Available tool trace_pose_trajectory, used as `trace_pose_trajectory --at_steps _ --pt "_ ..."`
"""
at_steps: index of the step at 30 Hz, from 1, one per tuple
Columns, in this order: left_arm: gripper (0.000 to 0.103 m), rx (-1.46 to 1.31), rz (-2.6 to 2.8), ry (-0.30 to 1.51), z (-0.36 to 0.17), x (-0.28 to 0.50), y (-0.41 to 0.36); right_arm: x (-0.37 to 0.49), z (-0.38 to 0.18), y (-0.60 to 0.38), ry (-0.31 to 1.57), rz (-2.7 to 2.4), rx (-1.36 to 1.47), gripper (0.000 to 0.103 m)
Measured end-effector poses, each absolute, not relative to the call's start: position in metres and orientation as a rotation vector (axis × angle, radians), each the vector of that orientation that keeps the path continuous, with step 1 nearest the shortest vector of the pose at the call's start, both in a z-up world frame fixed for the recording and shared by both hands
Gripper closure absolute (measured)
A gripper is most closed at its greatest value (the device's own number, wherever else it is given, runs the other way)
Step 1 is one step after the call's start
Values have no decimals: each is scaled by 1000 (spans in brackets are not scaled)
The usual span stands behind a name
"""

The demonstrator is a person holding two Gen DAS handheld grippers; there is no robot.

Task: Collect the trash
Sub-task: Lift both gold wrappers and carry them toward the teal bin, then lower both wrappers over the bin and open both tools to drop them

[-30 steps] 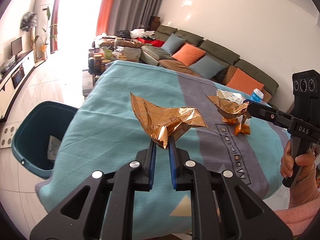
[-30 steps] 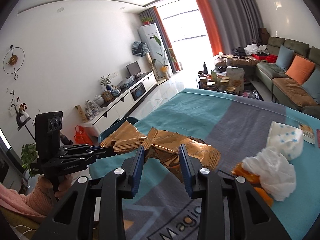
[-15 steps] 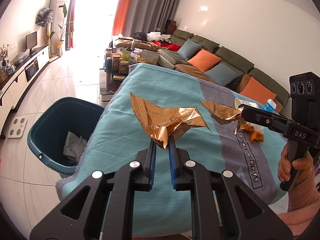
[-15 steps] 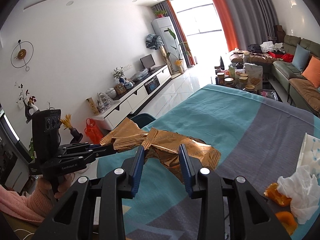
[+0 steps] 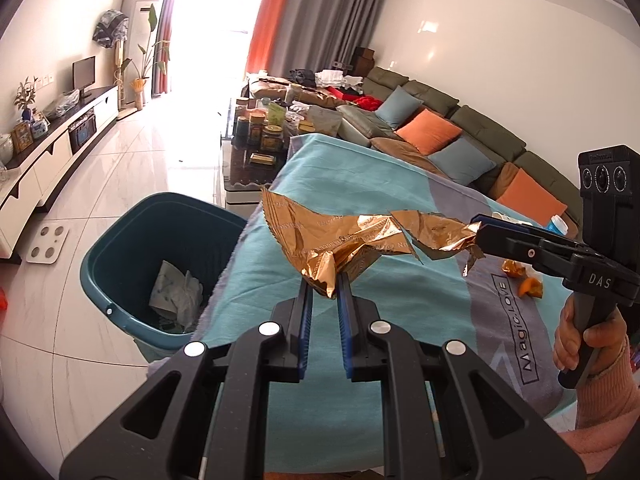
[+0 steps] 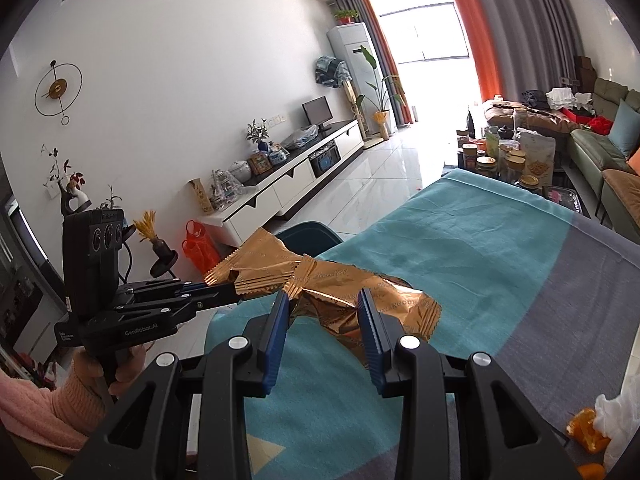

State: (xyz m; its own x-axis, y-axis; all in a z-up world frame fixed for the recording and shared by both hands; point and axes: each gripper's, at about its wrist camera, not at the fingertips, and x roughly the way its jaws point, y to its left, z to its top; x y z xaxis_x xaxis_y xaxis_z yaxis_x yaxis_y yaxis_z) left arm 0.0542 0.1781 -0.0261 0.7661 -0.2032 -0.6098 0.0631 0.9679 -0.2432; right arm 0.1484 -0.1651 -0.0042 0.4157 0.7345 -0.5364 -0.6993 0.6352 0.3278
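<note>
Left tool (image 5: 323, 287) pinches gold wrapper (image 5: 320, 236); right tool (image 6: 322, 312) grips another.

- The table (image 5: 360, 184), covered by a teal-and-grey cloth (image 6: 500, 264) printed "Magic.LOVE", fills the middle of both views.
- Orange peel pieces (image 5: 524, 280) lie on the cloth at about 3 o'clock in the left wrist view, on the grey band.
- A crumpled white tissue (image 6: 618, 412) lies touching more peel (image 6: 584, 434) at 4 o'clock in the right wrist view.
- The white tiled floor (image 5: 132, 168) carries a teal bin (image 5: 160, 264) at 9 o'clock, just beside the table's edge.
</note>
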Motion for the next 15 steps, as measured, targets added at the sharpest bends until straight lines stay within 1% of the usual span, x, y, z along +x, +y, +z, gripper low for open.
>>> trace_pose_trajectory --at_steps 15 --pt "90 -238 -77 677 -27 51 204 161 -10 -138 732 951 38 70"
